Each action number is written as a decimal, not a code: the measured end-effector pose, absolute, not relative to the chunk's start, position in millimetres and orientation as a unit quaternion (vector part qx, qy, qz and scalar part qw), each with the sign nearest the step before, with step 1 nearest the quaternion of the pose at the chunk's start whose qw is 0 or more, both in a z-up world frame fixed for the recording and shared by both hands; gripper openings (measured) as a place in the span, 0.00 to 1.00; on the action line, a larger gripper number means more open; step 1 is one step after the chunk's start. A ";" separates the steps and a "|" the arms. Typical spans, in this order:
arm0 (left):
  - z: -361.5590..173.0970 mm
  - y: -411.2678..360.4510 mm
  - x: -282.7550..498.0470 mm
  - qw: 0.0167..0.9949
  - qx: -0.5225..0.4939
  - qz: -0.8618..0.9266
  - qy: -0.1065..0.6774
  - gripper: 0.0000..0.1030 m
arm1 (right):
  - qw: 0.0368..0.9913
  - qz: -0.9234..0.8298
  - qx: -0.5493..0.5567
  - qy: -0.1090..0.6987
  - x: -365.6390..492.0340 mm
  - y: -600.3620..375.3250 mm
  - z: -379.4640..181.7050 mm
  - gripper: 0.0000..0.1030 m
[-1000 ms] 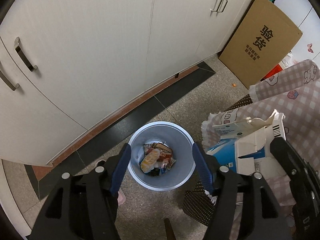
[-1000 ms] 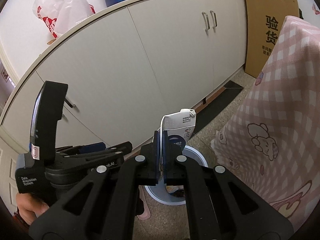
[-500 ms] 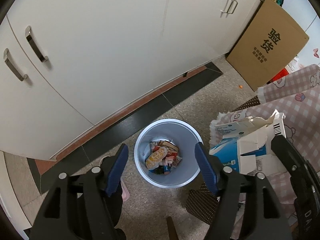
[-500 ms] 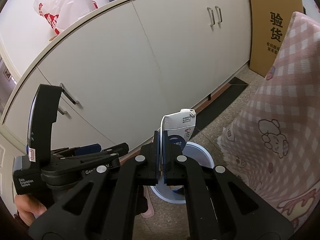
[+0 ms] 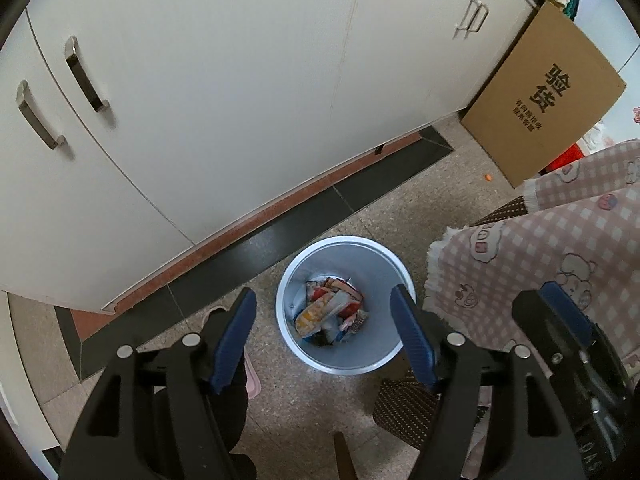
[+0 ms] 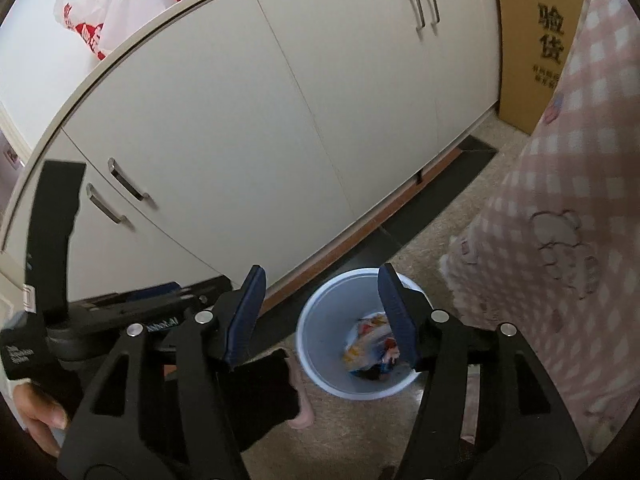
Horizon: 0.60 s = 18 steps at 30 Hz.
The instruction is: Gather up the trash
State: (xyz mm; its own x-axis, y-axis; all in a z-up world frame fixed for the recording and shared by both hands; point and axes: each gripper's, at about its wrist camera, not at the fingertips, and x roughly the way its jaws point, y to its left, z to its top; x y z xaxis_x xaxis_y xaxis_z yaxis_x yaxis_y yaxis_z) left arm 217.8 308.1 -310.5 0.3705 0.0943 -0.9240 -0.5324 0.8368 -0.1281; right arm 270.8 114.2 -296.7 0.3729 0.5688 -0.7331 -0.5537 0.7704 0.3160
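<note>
Two handheld grippers poised over a light blue bin (image 5: 344,306) on the speckled floor (image 5: 400,216). Left gripper (image 5: 324,308) aimed steeply down, blue-padded fingers (image 5: 236,336) spread wide, nothing between them but the view of the bin's mouth below. Right gripper (image 6: 320,292) aimed down more shallowly, jaws just opened from a tight pinch, fingers (image 6: 394,312) now spread and empty; no carton between them any more. Inside the bin, a heap of crumpled wrappers (image 5: 330,312) in orange, red and white, lying at the bottom; whether the carton lies among them cannot be told. Far side of the bin: a run of cream cabinet doors (image 5: 224,92) with metal handles (image 5: 82,74), above a red-brown plinth and a dark floor strip. Right of the bin and near it: a pink checked cloth (image 5: 560,248) with cartoon prints, draped down to the floor. Far right: a brown cardboard sheet (image 5: 544,96) with black printed characters, leaning against the cabinets. In the right wrist view, a hand (image 6: 40,416) at the near left edge gripping the left tool's handle, and a white plastic bag (image 6: 116,8) with red print up on the cabinet top.
</note>
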 end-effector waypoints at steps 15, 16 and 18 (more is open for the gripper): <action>-170.3 235.9 162.6 0.886 -0.153 0.179 0.399 0.76 | 0.900 0.286 -0.026 0.329 196.5 42.7 -167.6 0.64; -158.8 227.2 157.1 0.893 -0.147 0.177 0.387 0.76 | 0.902 0.282 -0.022 0.325 192.7 37.6 -161.0 0.65; -137.4 209.3 147.1 0.905 -0.134 0.170 0.367 0.78 | 0.908 0.278 -0.010 0.313 180.3 18.4 -144.1 0.66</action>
